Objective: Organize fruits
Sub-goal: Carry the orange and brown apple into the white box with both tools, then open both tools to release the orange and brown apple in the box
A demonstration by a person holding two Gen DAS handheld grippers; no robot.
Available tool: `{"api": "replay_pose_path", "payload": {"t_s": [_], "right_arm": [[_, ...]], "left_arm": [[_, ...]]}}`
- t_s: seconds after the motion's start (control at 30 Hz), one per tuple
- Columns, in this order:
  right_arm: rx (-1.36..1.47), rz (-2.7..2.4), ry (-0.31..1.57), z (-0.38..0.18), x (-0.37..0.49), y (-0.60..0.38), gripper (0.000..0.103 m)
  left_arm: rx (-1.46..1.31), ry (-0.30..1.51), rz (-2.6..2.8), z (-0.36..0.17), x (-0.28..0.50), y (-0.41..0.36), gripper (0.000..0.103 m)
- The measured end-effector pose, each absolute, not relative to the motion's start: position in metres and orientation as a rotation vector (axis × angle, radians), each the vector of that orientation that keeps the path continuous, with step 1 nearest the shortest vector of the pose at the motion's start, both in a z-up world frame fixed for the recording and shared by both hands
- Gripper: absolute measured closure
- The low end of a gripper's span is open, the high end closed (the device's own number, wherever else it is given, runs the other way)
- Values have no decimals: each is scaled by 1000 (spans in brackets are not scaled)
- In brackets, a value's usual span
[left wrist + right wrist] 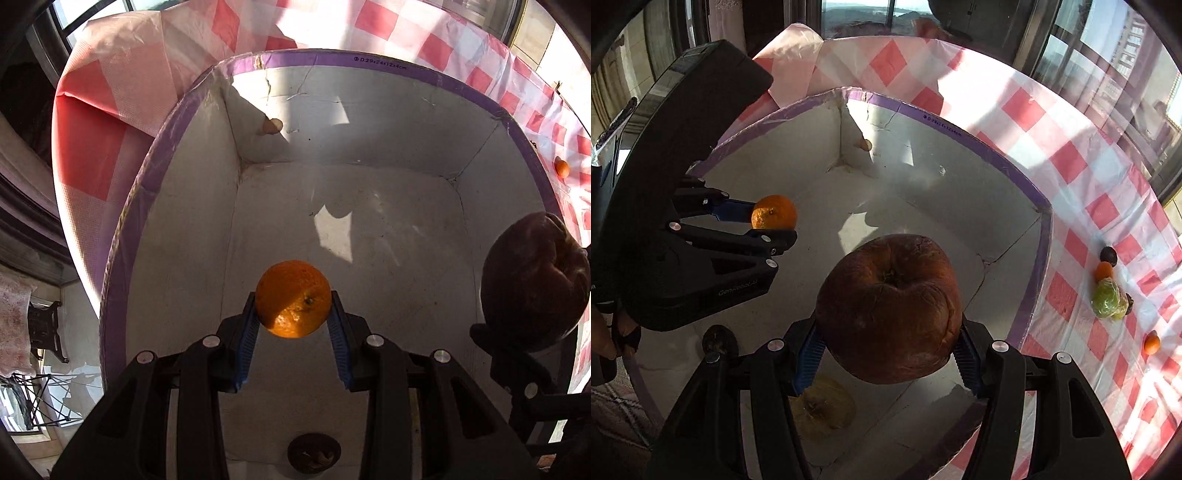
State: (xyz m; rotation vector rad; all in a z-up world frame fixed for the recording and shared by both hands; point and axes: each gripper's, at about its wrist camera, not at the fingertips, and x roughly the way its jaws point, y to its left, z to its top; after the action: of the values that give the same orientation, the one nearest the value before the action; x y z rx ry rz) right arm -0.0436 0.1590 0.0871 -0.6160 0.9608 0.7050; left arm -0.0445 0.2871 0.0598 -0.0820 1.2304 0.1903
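Left wrist view has the left tool (293, 321) clamped on a small orange (293, 299), held above the white floor of an open cardboard box with a purple rim (369, 61). Right wrist view shows the right tool (888, 349) gripping a wrinkled brown apple (888, 308) over that same box, while several more fruits (1108, 299) lie on the red-checked tablecloth (1015, 110) of the table beside it.

Left wrist view: aimed steeply down, close over the white box (369, 221).
Right wrist view: aimed steeply down from the right, equally close.
Shared: box interior, checked tablecloth (1071, 166).
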Motion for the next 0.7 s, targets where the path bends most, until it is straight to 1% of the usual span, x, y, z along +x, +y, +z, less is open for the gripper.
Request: {"api": "replay_pose_path", "payload": {"t_s": [0.2, 0.43, 0.53, 0.67, 0.7], "right_arm": [[-751, 716, 1066, 57, -46, 174, 43], [-766, 715, 1131, 46, -45, 174, 43], [-749, 708, 1152, 45, -43, 171, 43], [-719, 704, 1190, 43, -39, 167, 43], [-701, 708, 1192, 44, -37, 166, 42]], "left_arm": [[-91, 1295, 175, 48, -41, 287, 65], [-97, 1342, 169, 40, -36, 286, 64], [-98, 1335, 177, 40, -32, 289, 53], [-100, 1339, 169, 39, -30, 290, 49], [-96, 1342, 162, 39, -30, 289, 45]]}}
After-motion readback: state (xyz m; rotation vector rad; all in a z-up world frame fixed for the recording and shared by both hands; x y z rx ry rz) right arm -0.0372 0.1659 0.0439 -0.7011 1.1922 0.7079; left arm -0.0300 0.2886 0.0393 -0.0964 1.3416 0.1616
